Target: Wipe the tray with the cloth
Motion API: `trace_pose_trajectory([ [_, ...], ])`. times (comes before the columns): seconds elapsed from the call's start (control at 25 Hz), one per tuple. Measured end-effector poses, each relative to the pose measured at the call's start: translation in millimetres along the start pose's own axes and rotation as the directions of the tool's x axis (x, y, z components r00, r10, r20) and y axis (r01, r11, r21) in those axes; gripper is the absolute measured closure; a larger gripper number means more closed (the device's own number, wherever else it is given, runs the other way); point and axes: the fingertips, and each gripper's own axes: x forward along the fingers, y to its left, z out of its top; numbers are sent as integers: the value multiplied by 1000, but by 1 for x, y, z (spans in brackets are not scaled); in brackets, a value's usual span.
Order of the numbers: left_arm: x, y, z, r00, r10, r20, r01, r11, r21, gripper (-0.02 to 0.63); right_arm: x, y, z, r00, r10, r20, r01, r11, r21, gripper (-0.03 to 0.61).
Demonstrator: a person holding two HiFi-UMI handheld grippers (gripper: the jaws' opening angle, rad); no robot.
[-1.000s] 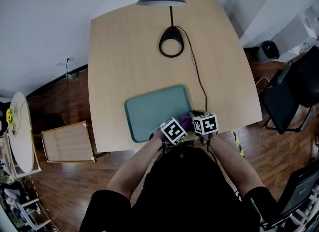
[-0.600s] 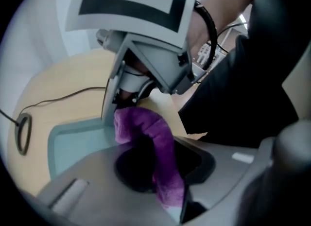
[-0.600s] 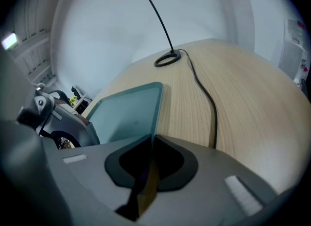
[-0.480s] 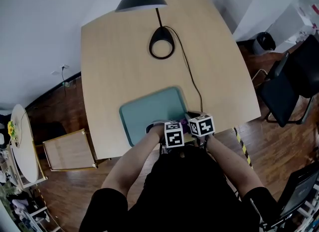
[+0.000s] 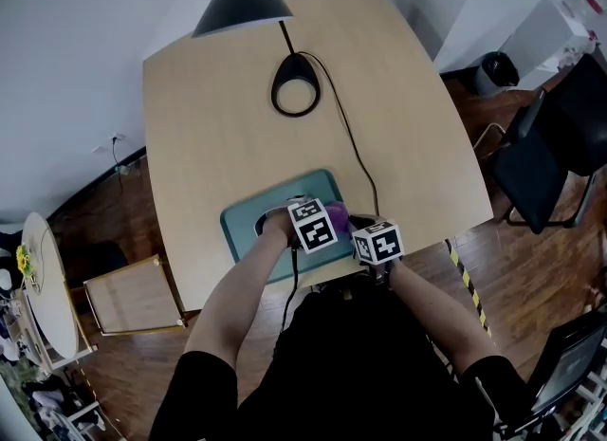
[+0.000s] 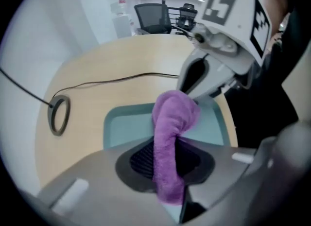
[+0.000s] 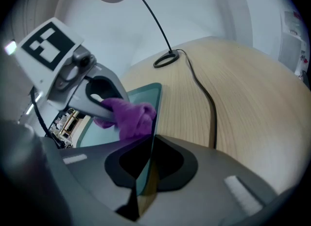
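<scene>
The teal tray (image 5: 245, 228) lies near the table's front edge. My left gripper (image 5: 327, 221) is over the tray's right part, shut on a purple cloth (image 5: 339, 214). In the left gripper view the cloth (image 6: 171, 123) runs out from between the jaws and hangs over the tray (image 6: 126, 128). My right gripper (image 5: 360, 232) is at the tray's near right corner. In the right gripper view it (image 7: 146, 171) is shut on the tray's thin rim, with the tray (image 7: 146, 94) and the cloth (image 7: 129, 115) just ahead of it.
A black desk lamp (image 5: 242, 3) stands at the table's far side with a ring base (image 5: 294, 96). Its cable (image 5: 346, 136) runs down to the tray's right corner. A black chair (image 5: 555, 145) stands to the right, a wooden box (image 5: 128, 292) on the floor to the left.
My left gripper has moved forward and left onto the tray with the cloth. The right gripper has stayed at the tray's near right corner.
</scene>
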Motion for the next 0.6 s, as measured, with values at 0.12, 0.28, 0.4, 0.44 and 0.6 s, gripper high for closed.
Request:
trace_pose_trajectory([
  [0.12,-3,44,-11,997,77,-15,-79,991,-106,515,0,0,-1,1000,0,0,0,1000,-3,552],
  [0.28,-12,93,-23,971,227,-76,-236,959,-154,515,-1,0,-2,1000,6,-1,-6,1000,-5,552],
  [0.4,-10,85,-23,976,203,-80,-213,968,-133,515,0,0,-3,1000,4,-3,-4,1000,-4,552],
  [0.44,-8,72,-21,982,174,-74,-181,977,-114,515,0,0,-3,1000,3,-4,-3,1000,-4,552],
  [0.6,2,18,-17,992,120,-50,-122,992,-38,515,-1,-2,-4,1000,4,-7,-4,1000,-10,552],
])
